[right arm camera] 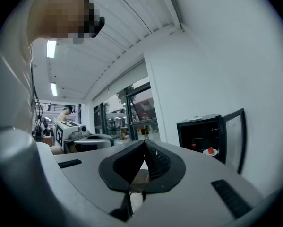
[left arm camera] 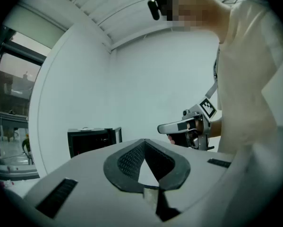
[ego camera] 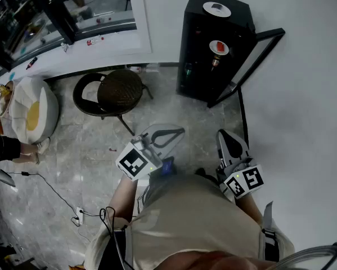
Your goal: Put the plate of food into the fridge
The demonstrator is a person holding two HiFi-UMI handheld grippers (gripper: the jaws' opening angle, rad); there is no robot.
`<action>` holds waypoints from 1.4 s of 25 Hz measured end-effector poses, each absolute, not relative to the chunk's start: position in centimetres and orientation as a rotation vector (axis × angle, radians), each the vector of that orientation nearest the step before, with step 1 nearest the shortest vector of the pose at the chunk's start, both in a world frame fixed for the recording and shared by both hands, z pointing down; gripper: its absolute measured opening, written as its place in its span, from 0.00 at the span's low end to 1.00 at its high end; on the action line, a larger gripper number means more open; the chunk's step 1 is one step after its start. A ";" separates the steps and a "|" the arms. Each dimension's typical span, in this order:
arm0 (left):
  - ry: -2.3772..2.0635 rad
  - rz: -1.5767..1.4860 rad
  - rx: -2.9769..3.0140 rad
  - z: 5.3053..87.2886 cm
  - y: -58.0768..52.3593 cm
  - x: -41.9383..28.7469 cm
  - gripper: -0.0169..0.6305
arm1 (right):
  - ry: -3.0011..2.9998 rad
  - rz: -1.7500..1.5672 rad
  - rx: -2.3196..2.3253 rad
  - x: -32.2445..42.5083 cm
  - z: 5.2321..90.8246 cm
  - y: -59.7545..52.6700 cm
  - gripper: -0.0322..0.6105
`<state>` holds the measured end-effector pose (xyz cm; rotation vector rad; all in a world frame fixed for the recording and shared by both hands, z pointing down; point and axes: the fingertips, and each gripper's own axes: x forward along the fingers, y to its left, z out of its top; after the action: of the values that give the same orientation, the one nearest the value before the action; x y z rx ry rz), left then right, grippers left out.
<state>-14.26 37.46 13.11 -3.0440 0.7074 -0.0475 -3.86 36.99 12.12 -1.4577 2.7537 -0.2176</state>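
Observation:
A black mini fridge [ego camera: 213, 49] stands against the white wall with its glass door [ego camera: 252, 63] swung open to the right. Inside it, on a shelf, a white plate with red food [ego camera: 219, 47] shows, seen again in the right gripper view as the plate [right arm camera: 210, 151]. A second white plate [ego camera: 216, 8] lies on the fridge's top. My left gripper [ego camera: 176, 132] and right gripper [ego camera: 223, 135] hover close to my body, well short of the fridge. Both are shut with nothing between the pads. The left gripper [left arm camera: 143, 148] looks toward the fridge [left arm camera: 91, 143].
A dark round wicker chair [ego camera: 118, 91] stands left of the fridge. A white beanbag with a yellow patch [ego camera: 32, 112] sits farther left. A cable and power strip [ego camera: 78, 214] lie on the grey marble floor. A person's arm [ego camera: 5, 148] shows at the left edge.

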 end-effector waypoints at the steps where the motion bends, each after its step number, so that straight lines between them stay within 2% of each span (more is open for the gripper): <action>1: 0.713 -0.045 -3.037 13.0 37.4 -14.4 0.04 | 2.756 -0.217 -1.449 -4.2 12.1 37.1 0.08; 22: 0.835 -0.075 -3.007 12.6 35.8 -17.3 0.04 | 2.708 -0.226 -1.476 -7.2 12.2 36.4 0.08; 35: 0.876 -0.131 -3.011 13.1 33.6 -14.7 0.04 | 2.703 -0.280 -1.485 -4.8 12.8 34.1 0.08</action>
<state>-14.66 33.62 13.06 -3.0107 0.8756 -0.1309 -4.76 34.08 12.76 -1.4847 2.7028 -0.2802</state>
